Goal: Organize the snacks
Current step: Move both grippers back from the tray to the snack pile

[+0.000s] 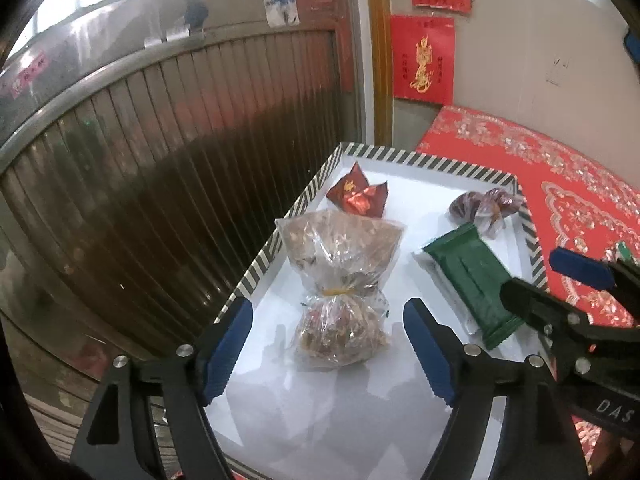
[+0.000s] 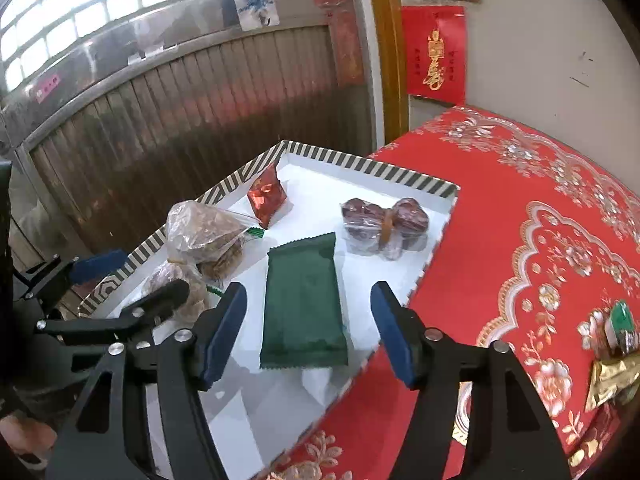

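A white tray with a striped rim (image 1: 260,264) (image 2: 360,168) sits on a red tablecloth. In it lie a clear bag of brown snacks tied with a yellow band (image 1: 340,280) (image 2: 200,240), a green packet (image 1: 468,276) (image 2: 304,300), a small red packet (image 1: 358,196) (image 2: 267,196) and a clear bag of dark red fruit (image 1: 484,206) (image 2: 384,226). My left gripper (image 1: 328,308) (image 2: 132,276) is open over the near end of the clear bag, pads off it. My right gripper (image 2: 309,292) (image 1: 560,284) is open astride the green packet without touching it.
The red patterned tablecloth (image 2: 520,240) stretches to the right, with a green-topped snack (image 2: 618,324) and a gold packet (image 2: 612,376) near its right edge. A ribbed metal door (image 1: 160,160) stands just left of the tray. A wall with red posters (image 1: 424,60) is behind.
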Demonstrator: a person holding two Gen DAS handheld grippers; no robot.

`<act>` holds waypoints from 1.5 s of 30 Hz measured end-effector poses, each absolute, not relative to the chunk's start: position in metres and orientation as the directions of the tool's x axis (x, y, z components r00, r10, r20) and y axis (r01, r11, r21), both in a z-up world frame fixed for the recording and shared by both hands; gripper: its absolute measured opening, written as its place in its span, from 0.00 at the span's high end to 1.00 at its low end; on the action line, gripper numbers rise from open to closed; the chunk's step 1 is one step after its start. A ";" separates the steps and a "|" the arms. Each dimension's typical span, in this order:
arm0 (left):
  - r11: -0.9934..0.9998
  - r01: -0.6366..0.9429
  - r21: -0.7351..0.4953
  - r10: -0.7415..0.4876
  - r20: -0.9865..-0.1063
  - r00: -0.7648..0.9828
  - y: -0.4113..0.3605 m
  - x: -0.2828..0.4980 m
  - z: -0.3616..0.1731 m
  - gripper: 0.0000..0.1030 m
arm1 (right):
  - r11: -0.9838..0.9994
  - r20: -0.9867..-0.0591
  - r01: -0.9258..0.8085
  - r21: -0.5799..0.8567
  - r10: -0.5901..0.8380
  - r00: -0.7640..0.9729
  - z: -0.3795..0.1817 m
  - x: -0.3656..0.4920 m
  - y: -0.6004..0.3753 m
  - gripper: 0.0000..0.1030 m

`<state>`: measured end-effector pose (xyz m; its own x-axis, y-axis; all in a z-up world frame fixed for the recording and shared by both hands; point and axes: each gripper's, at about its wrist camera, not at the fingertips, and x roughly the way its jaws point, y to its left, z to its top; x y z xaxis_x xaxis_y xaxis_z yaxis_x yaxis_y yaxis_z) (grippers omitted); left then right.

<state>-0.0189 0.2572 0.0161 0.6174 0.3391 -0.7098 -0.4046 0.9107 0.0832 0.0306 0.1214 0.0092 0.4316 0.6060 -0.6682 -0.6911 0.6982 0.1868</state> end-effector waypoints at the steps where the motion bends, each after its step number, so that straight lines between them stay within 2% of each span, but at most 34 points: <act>1: 0.912 -0.403 0.083 0.339 -0.707 0.621 0.256 -0.019 0.018 0.22 | 0.703 -0.668 -0.687 0.183 0.602 0.438 0.010 0.029 0.118 0.32; 11: 0.924 -0.375 0.075 0.322 -0.683 0.656 0.233 -0.021 0.037 0.20 | 0.727 -0.655 -0.664 0.174 0.589 0.473 0.021 0.016 0.080 0.32; 23: 0.960 -0.265 0.091 0.255 -0.671 0.696 0.172 -0.013 0.047 0.20 | 0.787 -0.648 -0.593 0.168 0.541 0.535 0.028 0.011 0.016 0.31; 33: 0.990 -0.117 0.080 0.140 -0.677 0.723 0.098 0.000 0.051 0.20 | 0.864 -0.673 -0.495 0.093 0.421 0.608 0.034 0.005 -0.069 0.31; 45: 0.996 0.078 0.045 -0.021 -0.726 0.687 0.003 0.029 0.044 0.20 | 0.924 -0.726 -0.381 0.030 0.282 0.627 0.026 0.011 -0.162 0.30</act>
